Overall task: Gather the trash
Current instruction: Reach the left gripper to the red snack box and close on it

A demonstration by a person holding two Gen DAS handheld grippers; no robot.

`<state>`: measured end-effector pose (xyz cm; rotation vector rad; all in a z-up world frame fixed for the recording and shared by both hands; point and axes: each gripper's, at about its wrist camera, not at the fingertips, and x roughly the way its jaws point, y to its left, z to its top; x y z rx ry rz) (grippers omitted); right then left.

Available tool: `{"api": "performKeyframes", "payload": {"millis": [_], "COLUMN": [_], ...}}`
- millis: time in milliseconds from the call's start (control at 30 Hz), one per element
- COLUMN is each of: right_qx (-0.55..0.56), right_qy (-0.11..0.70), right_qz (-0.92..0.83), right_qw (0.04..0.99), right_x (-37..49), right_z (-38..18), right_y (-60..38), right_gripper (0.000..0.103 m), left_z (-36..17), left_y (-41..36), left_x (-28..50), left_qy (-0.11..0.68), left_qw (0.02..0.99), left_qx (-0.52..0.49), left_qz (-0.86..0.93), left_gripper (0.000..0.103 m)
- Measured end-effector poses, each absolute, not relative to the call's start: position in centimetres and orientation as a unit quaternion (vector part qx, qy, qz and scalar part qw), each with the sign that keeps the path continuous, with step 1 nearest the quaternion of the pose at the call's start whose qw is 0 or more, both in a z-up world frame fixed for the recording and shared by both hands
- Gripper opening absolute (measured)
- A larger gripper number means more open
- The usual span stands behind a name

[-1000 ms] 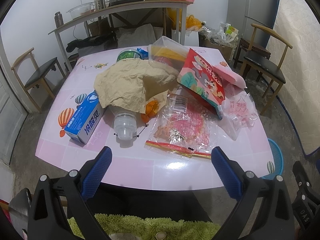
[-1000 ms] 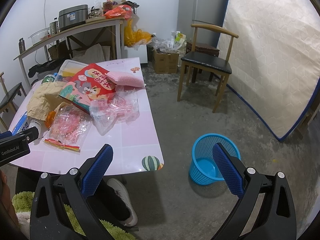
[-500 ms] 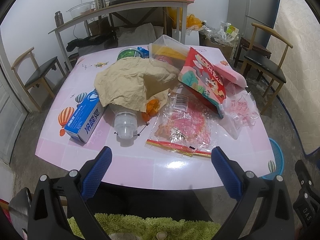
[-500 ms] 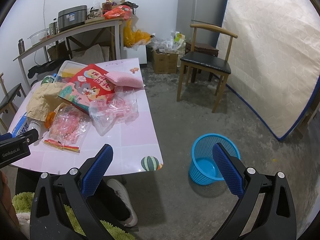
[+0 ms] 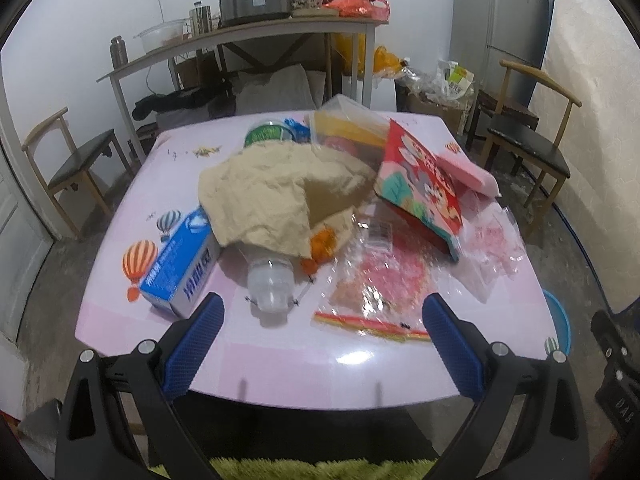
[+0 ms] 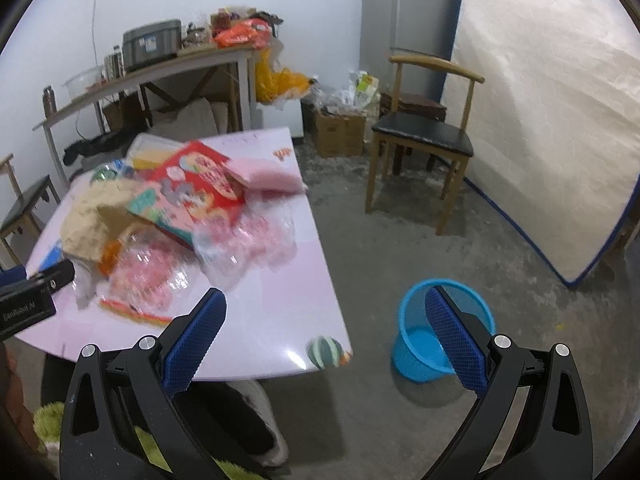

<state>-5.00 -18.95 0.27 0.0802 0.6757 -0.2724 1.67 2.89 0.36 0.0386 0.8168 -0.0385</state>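
Pink table (image 5: 280,364) strewn with trash, left tongs (image 5: 320,344) and right tongs (image 6: 324,336) spread wide, holding nothing.

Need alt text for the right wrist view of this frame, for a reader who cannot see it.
An open right hand-held gripper, holding nothing, points between a pink table and a blue wastebasket on the concrete floor. The table holds crumpled brown paper, a red snack bag and clear plastic wrappers; a wooden chair stands behind.
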Motion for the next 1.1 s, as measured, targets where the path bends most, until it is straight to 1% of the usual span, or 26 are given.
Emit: {"api": "performKeyframes", "payload": {"millis": [267, 467, 567, 733, 800, 900, 967, 1100], "right_qx": [0.040, 0.049, 0.066, 0.094, 0.103, 0.114, 0.120, 0.129], "right_qy": [0.283, 0.270, 0.272, 0.280, 0.284, 0.287, 0.289, 0.298], "right_qz": [-0.090, -0.078, -0.070, -0.054, -0.052, -0.052, -0.051, -0.048], "right_qw": [0.954, 0.958, 0.958, 0.954, 0.952, 0.950, 0.948, 0.945], "right_x": [-1.9, 0.6, 1.6, 3.5, 4.2, 5.0, 5.3, 6.0], "right_z": [1.5, 1.3, 1.0, 0.2, -0.3, -0.9, -1.3, -2.2], "right_y": [-17.8, -18.5, -19.6, -21.7, -22.3, -23.0, -23.4, -23.9], "right_gripper": [0.096, 0.096, 0.096, 0.096, 0.096, 0.096, 0.096, 0.096], "left_z": [1.5, 2.3, 2.9, 3.8, 3.5, 2.5, 1.3, -0.6], "left_y": [4.8, 5.7, 5.0, 1.8, 1.1, -0.6, -1.2, -2.1], "left_x": [4.7, 7.9, 10.3, 14.6, 16.0, 18.5, 20.0, 21.9], "left_qy": [0.378, 0.344, 0.353, 0.383, 0.398, 0.431, 0.457, 0.496], "left_qw": [0.923, 0.915, 0.902, 0.881, 0.871, 0.853, 0.841, 0.824], "left_qx": [0.004, -0.064, -0.071, -0.037, -0.036, -0.030, -0.028, -0.026], "left_qz": [-0.073, -0.202, -0.239, -0.277, -0.286, -0.292, -0.286, -0.273], "left_gripper": [0.097, 0.097, 0.097, 0.097, 0.093, 0.083, 0.073, 0.063]}}
